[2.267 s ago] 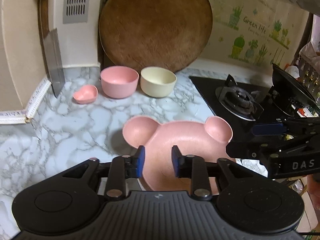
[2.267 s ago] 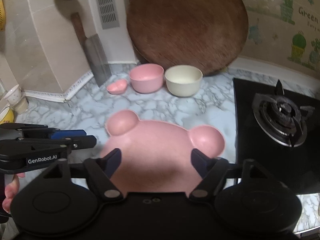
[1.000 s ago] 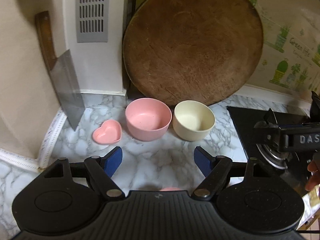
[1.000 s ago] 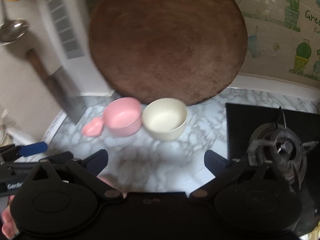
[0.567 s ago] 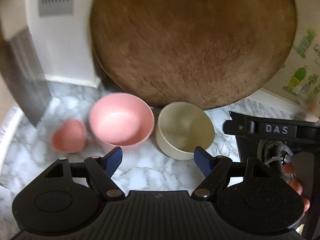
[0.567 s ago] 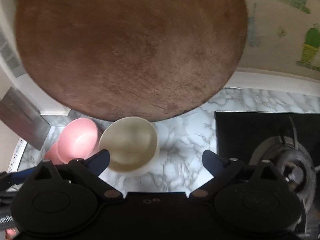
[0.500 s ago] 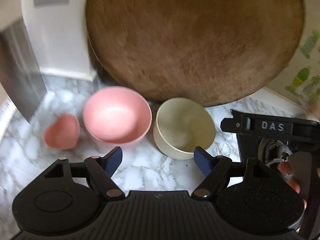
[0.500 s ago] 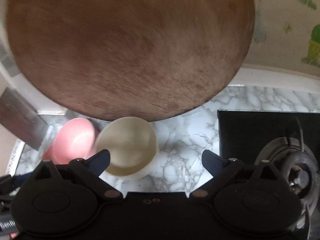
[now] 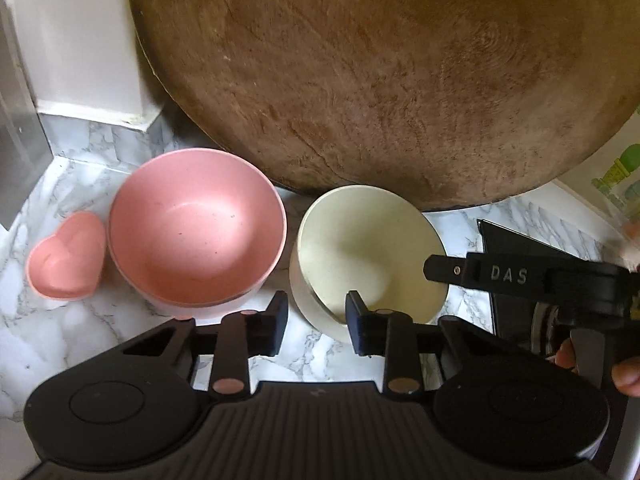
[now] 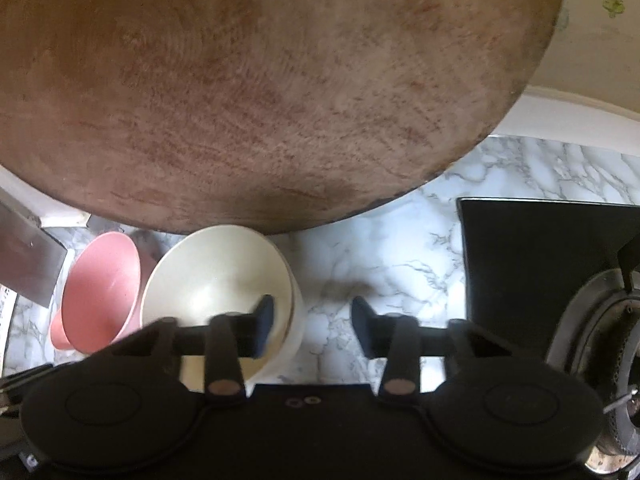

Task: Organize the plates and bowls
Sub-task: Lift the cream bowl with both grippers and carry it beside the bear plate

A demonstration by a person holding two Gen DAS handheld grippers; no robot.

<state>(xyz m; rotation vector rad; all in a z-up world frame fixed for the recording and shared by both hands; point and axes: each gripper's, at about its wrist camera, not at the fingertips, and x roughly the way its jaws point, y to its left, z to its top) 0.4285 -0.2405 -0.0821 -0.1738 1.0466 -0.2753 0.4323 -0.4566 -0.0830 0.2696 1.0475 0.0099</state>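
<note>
A cream bowl [image 9: 372, 256] stands upright on the marble counter beside a pink bowl [image 9: 196, 232] and a small pink heart dish [image 9: 66, 256]. My left gripper [image 9: 316, 316] straddles the cream bowl's near-left rim, one finger inside and one outside. Its jaws are closing and the outer pad stands just off the wall. My right gripper [image 10: 312, 320] straddles the right rim of the cream bowl [image 10: 216, 276], left finger inside. Its jaws are closing too, with bare marble between the wall and the outer finger. The pink bowl [image 10: 100, 288] sits further left.
A big round wooden chopping board [image 9: 380, 80] leans on the wall right behind the bowls. A cleaver blade [image 10: 24, 256] hangs at the left. A black gas hob [image 10: 540, 272] with its burner [image 10: 600, 340] lies to the right. A person's fingertips [image 9: 624, 376] show at the right edge.
Both grippers have moved forward and down to the cream bowl. Their jaws, wide before, have narrowed around its rim. The bear-shaped pink plate is out of view.
</note>
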